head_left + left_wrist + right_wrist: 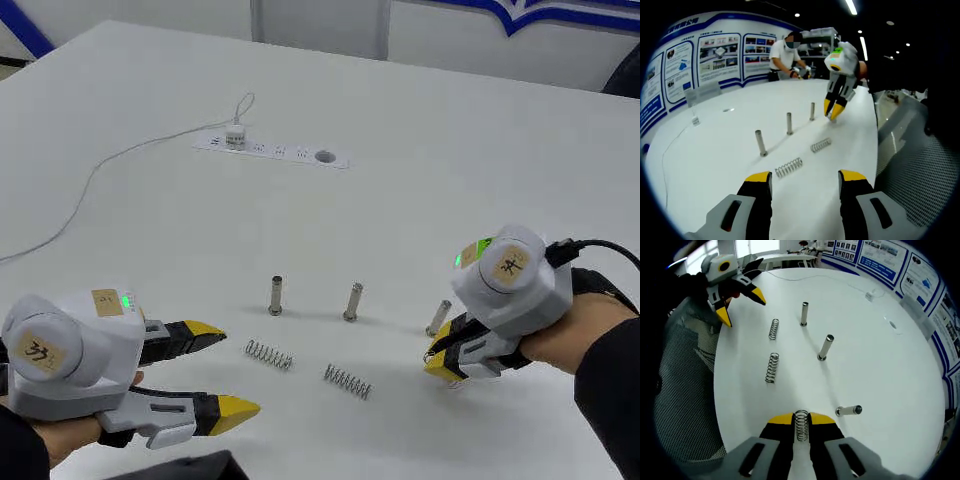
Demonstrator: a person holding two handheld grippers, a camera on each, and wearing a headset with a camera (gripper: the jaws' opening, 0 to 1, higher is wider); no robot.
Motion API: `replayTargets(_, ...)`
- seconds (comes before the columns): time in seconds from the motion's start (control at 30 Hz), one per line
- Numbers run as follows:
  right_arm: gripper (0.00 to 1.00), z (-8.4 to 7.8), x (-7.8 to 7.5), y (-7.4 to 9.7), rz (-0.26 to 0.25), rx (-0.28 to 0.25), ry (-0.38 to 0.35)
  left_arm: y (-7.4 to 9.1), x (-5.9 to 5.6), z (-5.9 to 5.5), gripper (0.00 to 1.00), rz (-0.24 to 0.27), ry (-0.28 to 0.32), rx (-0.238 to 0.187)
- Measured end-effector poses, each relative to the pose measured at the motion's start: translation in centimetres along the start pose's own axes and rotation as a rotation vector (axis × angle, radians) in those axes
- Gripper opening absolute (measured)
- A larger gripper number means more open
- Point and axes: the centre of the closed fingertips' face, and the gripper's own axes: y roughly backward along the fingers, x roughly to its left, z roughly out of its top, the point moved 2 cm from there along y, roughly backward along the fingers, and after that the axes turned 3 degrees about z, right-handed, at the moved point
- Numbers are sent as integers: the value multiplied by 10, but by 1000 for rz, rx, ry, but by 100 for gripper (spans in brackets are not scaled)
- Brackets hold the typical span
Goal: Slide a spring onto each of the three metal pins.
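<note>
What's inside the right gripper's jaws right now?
A spring sits clamped between the yellow tips of the right gripper, coils plain in the right gripper view. In the head view the gripper's body covers it. The nearest pin is bare.

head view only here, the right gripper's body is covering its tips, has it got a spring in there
observer: yes, the right gripper view shows the right gripper shut on a spring, clamped between its jaws.
operator: is that spring on the nearest pin yet
observer: no, in that view the nearest pin is bare and apart from the spring, off to the right of the jaws.
operator: anyone else at the bench
observer: the left gripper view shows a person standing at the far end of the table.
</note>
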Motion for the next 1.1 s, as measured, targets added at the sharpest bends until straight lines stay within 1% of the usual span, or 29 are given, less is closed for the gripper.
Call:
replayTargets(0.03,12,0,1,1,-1,-8,-9,0,0,0,55,-1,-1,1)
replayTargets(0.17,12,3,0,7,-21,-75,-63,0,0,0,55,-2,-3,1)
replayTargets(0.23,12,3,-1,9,-31,-100,-89,0,0,0,55,-2,-2,1)
replayTargets(0.37,12,3,-2,13,-52,-143,-125,0,-1,0,55,-4,-4,3)
replayTargets(0.67,12,8,-5,25,-81,-264,-213,0,0,-1,55,-5,-6,4)
replayTargets(0.87,12,8,-5,29,-95,-285,-225,0,-1,0,55,-4,-5,2)
replayTargets(0.9,12,11,-6,32,-102,-300,-223,0,0,0,55,-3,-6,1)
replayTargets(0.97,12,16,-5,35,-98,-321,-227,1,0,3,55,-3,-1,-6)
replayTargets(1.1,12,33,-2,43,-91,-372,-219,3,1,11,55,-3,0,-25)
